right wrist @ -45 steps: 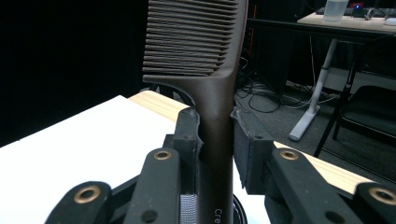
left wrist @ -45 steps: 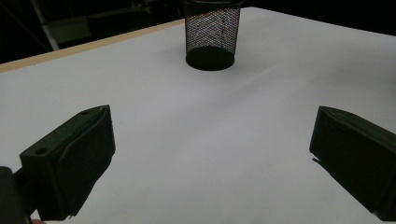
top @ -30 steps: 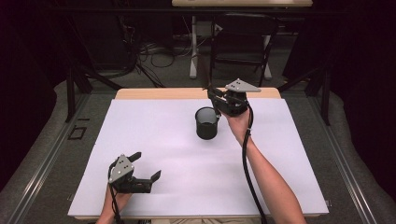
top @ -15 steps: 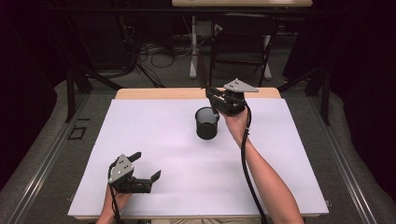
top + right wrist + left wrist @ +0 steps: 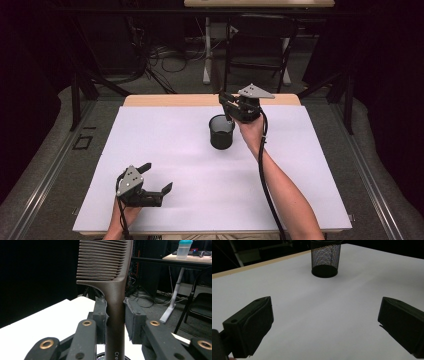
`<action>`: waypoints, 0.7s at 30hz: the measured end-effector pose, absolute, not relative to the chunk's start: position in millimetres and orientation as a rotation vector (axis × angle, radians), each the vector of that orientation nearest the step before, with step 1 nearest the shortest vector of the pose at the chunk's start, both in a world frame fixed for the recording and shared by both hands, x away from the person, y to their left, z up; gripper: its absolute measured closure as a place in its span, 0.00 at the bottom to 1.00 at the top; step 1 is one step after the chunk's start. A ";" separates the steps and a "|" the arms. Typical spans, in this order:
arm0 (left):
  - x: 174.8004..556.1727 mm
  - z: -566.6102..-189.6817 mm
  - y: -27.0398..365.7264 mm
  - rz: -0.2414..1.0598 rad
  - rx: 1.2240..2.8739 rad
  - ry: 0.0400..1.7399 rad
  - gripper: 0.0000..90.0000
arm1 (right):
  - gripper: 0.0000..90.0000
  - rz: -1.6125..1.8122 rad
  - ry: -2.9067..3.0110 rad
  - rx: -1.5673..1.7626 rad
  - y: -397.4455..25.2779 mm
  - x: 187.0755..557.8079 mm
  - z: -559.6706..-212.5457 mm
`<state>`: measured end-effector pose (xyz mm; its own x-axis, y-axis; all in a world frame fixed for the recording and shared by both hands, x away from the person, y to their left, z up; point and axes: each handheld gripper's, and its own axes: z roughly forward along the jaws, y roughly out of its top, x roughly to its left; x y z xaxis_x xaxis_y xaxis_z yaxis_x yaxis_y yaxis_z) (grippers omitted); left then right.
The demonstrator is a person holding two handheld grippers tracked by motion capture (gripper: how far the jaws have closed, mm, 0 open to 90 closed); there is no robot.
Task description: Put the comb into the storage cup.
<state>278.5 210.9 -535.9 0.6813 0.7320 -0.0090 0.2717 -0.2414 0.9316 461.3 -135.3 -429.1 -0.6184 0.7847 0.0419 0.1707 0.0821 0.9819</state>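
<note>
Right gripper [image 5: 229, 107]: held above the far middle of the table, just over the rim of the mesh cup; jaws pinched on the handle of a comb.
Comb [image 5: 110, 277]: dark brown, upright in the right gripper view, teeth at the top, handle running down between the two pads [image 5: 101, 315] toward the cup's mouth at the bottom edge of that view.
Mesh cup [image 5: 222, 132]: black wire mesh, upright on the white surface, right beneath the right gripper; in the left gripper view it stands well ahead [image 5: 325, 258].
Left gripper [image 5: 155, 177]: near the front left corner of the table, low over the surface, jaws spread wide with nothing between them.
Table [image 5: 165, 150]: white sheet over a wooden top, wood strip showing along the far edge.
</note>
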 end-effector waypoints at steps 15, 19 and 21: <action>278.4 -535.8 210.8 0.532 1.815 0.795 0.00 | 0.81 1.577 1.866 0.944 -130.9 467.7 -436.3; 278.3 -535.7 211.0 0.531 1.814 0.794 0.00 | 0.81 1.580 1.865 0.945 -130.2 468.5 -437.5; 278.4 -535.8 210.8 0.530 1.814 0.791 0.00 | 0.81 1.579 1.867 0.946 -130.2 469.0 -438.4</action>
<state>278.4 210.8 -535.8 0.6845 0.7290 -0.0085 0.2696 -0.2423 0.9320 469.0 -130.2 -438.4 -0.6247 0.7792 0.0518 0.1806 0.0796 0.9803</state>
